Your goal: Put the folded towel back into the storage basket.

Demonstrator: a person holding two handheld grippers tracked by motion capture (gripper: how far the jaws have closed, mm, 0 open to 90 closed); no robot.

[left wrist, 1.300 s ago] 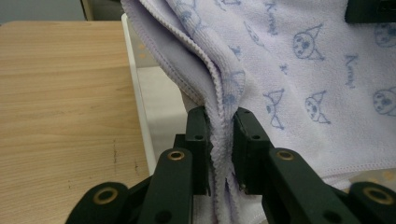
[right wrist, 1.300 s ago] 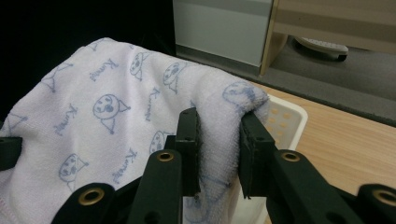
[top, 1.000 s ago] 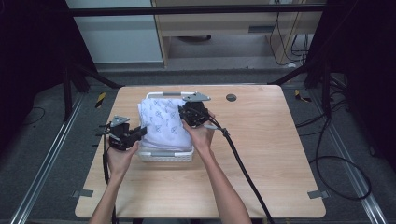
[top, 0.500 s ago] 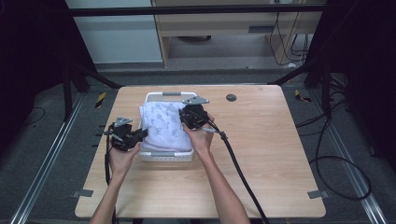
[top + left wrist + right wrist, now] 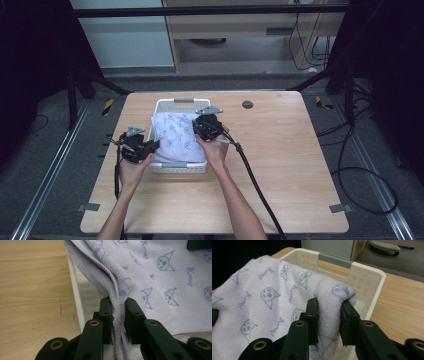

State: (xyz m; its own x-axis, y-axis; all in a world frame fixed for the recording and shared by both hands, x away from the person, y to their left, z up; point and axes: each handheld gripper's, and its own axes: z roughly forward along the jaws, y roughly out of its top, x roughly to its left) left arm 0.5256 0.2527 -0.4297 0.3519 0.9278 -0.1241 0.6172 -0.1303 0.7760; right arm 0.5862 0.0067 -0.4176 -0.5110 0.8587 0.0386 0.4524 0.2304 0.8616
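While pinched at opposite edges by left gripper (image 5: 117,322) and right gripper (image 5: 328,320), sags over white perforated plastic basket (image 5: 165,107): pale lilac printed terry towel (image 5: 177,137). Probably soft, light, floppy; best gripped on bunched hems.

A light wooden table (image 5: 300,165) stands on grey floor (image 5: 380,220). Beyond it sit a pale cabinet (image 5: 127,37) and wooden furniture (image 5: 240,30); black cables (image 5: 360,165) trail right.

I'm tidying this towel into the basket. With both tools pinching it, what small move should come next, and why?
Probably lower both together: the left tool and right tool each clamp a fold of the printed towel above the white basket, so it isn't yet settled inside.
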